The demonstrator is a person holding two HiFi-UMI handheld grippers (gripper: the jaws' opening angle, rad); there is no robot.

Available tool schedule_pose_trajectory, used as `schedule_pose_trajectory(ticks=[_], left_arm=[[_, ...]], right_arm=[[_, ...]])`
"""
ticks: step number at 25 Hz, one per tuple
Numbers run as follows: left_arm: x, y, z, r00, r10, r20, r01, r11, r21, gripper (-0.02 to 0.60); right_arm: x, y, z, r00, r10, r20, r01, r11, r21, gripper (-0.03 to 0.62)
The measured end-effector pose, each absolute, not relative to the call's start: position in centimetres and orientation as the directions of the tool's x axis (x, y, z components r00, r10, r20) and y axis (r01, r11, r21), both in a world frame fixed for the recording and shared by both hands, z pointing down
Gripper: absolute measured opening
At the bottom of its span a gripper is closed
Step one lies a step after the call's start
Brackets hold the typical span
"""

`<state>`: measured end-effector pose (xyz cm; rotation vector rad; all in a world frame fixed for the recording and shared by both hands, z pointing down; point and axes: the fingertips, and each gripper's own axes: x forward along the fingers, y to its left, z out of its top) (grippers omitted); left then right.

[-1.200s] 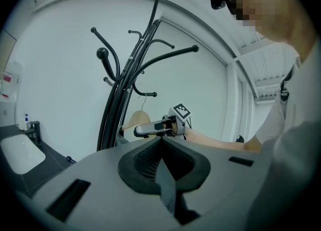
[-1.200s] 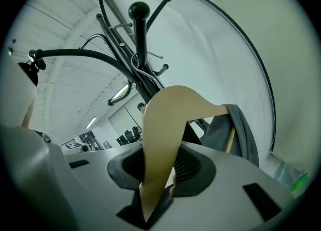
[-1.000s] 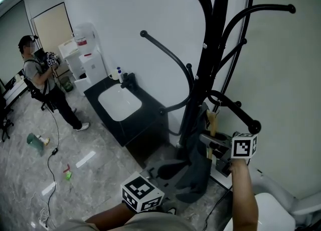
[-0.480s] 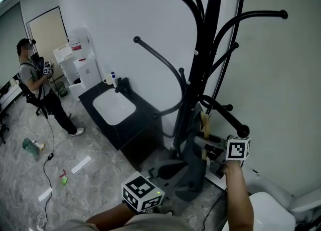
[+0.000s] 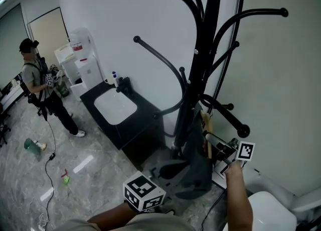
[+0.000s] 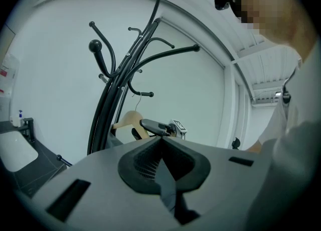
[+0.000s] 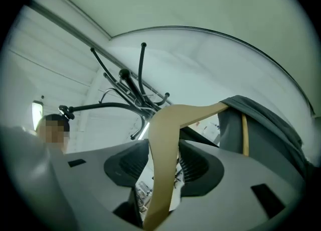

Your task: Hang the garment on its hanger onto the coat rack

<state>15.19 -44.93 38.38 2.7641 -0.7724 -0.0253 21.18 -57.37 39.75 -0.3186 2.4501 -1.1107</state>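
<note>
One black metal coat rack (image 5: 200, 59) with curved, ball-tipped arms carries one smooth pale wooden hanger (image 7: 163, 139) and one limp dark grey garment (image 5: 193, 162), hung close against the pole under a lower arm. There are two grippers. The right gripper (image 5: 213, 142) has just been opening its jaws, the hanger's shoulder loose between them, and it sits more tilted than a second earlier. The left gripper (image 6: 161, 142) is closed on nothing

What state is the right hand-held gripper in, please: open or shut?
Open. The right hand-held gripper has just been opening its jaws; the hanger stands between them, with a gap at one pad.
</note>
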Motion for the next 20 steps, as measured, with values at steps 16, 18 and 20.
schedule_pose_trajectory(ticks=[16, 18, 20], left_arm=[[16.7, -45.5, 38.6, 0.865, -0.496, 0.082, -0.499, -0.829, 0.250, 0.006], [16.9, -45.3, 38.4, 0.865, -0.495, 0.087, -0.500, -0.832, 0.241, 0.006], [17.0, -45.2, 38.2, 0.866, -0.493, 0.087, -0.499, -0.835, 0.231, 0.006]], right_arm=[[23.8, -53.8, 37.6, -0.788, -0.608, -0.096, -0.412, 0.638, -0.651, 0.052], [23.5, -52.2, 37.1, -0.758, -0.651, -0.033, -0.518, 0.633, -0.575, 0.030], [23.1, -51.0, 37.0, -0.721, -0.693, 0.021, -0.614, 0.625, -0.482, 0.017]])
